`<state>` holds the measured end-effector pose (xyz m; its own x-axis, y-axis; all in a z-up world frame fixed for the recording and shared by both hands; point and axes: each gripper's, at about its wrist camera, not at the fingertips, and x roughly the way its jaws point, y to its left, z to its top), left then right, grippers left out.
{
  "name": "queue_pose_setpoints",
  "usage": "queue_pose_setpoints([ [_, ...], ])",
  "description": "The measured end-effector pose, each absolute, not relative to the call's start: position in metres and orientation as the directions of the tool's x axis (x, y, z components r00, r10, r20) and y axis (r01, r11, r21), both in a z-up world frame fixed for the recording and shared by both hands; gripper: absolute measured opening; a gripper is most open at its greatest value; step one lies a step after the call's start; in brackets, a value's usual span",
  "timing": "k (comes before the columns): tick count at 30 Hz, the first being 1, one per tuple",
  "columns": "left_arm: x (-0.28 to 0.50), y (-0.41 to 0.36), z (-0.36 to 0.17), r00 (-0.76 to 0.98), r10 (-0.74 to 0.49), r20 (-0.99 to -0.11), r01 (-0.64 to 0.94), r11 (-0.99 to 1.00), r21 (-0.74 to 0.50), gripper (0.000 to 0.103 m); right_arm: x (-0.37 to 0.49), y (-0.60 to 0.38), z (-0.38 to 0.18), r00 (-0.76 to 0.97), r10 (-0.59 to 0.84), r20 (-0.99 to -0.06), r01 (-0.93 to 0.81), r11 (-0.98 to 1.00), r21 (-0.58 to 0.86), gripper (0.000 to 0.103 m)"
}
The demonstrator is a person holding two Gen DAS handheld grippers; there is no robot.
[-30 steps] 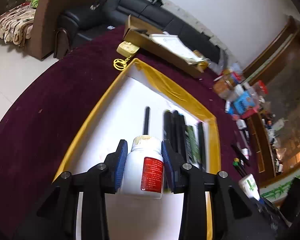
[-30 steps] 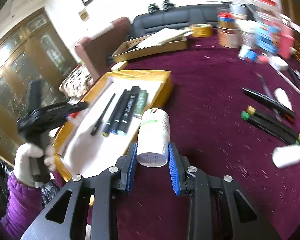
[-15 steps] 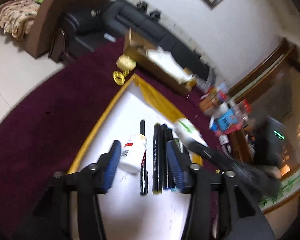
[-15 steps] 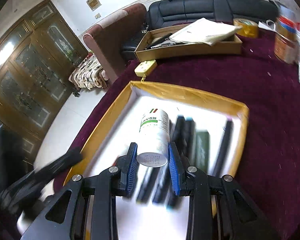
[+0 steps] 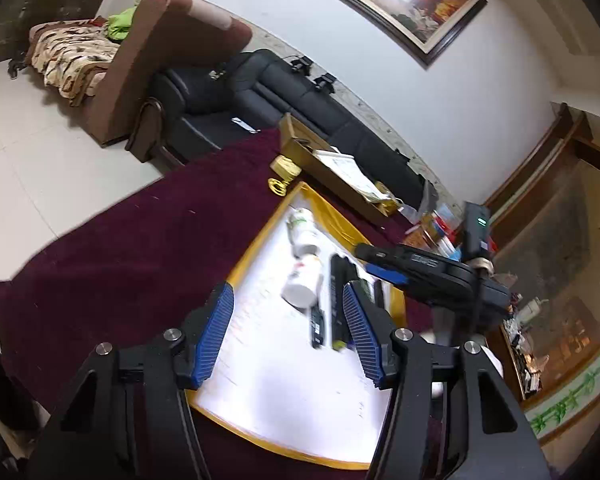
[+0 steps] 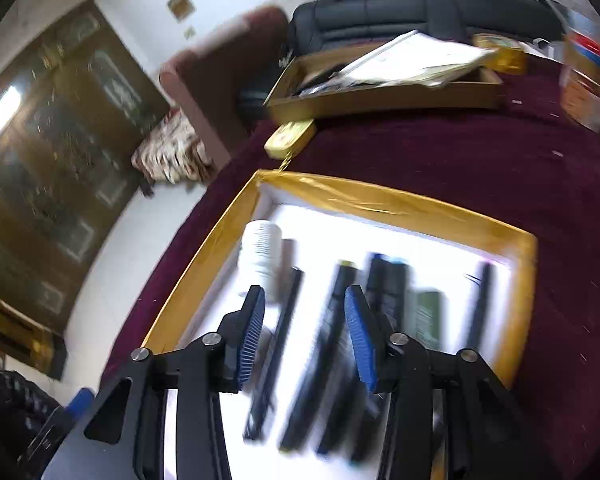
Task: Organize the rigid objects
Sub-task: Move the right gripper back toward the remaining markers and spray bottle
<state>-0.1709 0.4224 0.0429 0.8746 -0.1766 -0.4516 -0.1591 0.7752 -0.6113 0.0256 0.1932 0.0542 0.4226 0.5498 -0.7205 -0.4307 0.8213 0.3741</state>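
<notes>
A gold-rimmed tray (image 5: 249, 258) (image 6: 380, 202) with a white floor lies on the maroon tablecloth. Two white bottles lie in it end to end: a green-label one (image 5: 303, 231) (image 6: 261, 249) near the far left corner and a red-label one (image 5: 302, 285) closer to me. Several black markers (image 5: 336, 294) (image 6: 326, 320) lie side by side to their right. My left gripper (image 5: 286, 290) hangs back from the red-label bottle, jaws opening, touching nothing. My right gripper (image 6: 304, 296) (image 5: 380, 266) hovers over the markers, jaws opening, nothing pressed between the pads.
A cardboard box (image 6: 384, 96) (image 5: 332, 172) with papers stands beyond the tray, a small gold case (image 6: 290, 138) by its corner. Jars and packets (image 5: 440, 224) crowd the right side. The table edge drops to a tiled floor (image 5: 60, 168) on the left.
Both grippers let go of their bottles. The left drew back from the red-label bottle; the right carried the green-label bottle over the tray and released it at the far left.
</notes>
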Motion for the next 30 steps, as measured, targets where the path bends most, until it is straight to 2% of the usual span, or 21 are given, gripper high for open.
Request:
queue_pose_setpoints([
  [1, -0.172, 0.415, 0.044, 0.877, -0.184, -0.445, -0.144, 0.782, -0.607, 0.056, 0.021, 0.174, 0.057, 0.437, 0.550, -0.711, -0.419, 0.824, 0.380, 0.045],
  [4, -0.176, 0.385, 0.047, 0.875, -0.237, -0.422, -0.074, 0.797, -0.600, 0.057, 0.013, 0.111, 0.065, 0.504, 0.496, -0.706, -0.365, 0.864, 0.346, 0.045],
  [6, -0.174, 0.359, 0.049, 0.863, -0.300, -0.407, -0.005, 0.800, -0.600, 0.062, 0.009, 0.057, 0.071, 0.572, 0.404, -0.714, -0.299, 0.913, 0.277, 0.045],
  [8, -0.170, 0.336, 0.051, 0.844, -0.355, -0.402, 0.055, 0.803, -0.594, 0.063, 0.007, 0.002, 0.073, 0.621, 0.301, -0.724, -0.209, 0.953, 0.218, 0.046],
  [13, -0.161, 0.276, 0.056, 0.779, -0.461, -0.425, 0.171, 0.808, -0.564, 0.063, -0.001, -0.112, 0.062, 0.621, 0.198, -0.758, -0.022, 0.972, 0.235, 0.047],
  [18, -0.158, 0.233, 0.056, 0.727, -0.494, -0.477, 0.206, 0.820, -0.534, 0.063, 0.009, -0.156, 0.048, 0.616, 0.138, -0.776, 0.047, 0.976, 0.212, 0.047],
  [21, -0.159, 0.221, 0.057, 0.715, -0.488, -0.501, 0.209, 0.832, -0.513, 0.063, 0.032, -0.163, 0.035, 0.601, 0.140, -0.787, 0.059, 0.974, 0.218, 0.047],
  [24, -0.166, 0.214, 0.058, 0.711, -0.473, -0.521, 0.205, 0.848, -0.489, 0.063, 0.042, -0.156, 0.012, 0.518, 0.227, -0.825, 0.038, 0.957, 0.287, 0.047],
  [25, -0.167, 0.212, 0.058, 0.711, -0.467, -0.526, 0.202, 0.852, -0.483, 0.063, 0.039, -0.152, 0.008, 0.509, 0.245, -0.825, 0.025, 0.954, 0.298, 0.053],
  [27, -0.168, 0.210, 0.057, 0.710, -0.457, -0.537, 0.194, 0.859, -0.474, 0.063, 0.033, -0.139, 0.010, 0.508, 0.251, -0.824, -0.007, 0.958, 0.288, 0.058],
  [30, -0.162, 0.203, 0.052, 0.692, -0.465, -0.552, 0.187, 0.854, -0.485, 0.063, 0.024, -0.119, 0.014, 0.486, 0.319, -0.813, -0.068, 0.942, 0.329, 0.058],
])
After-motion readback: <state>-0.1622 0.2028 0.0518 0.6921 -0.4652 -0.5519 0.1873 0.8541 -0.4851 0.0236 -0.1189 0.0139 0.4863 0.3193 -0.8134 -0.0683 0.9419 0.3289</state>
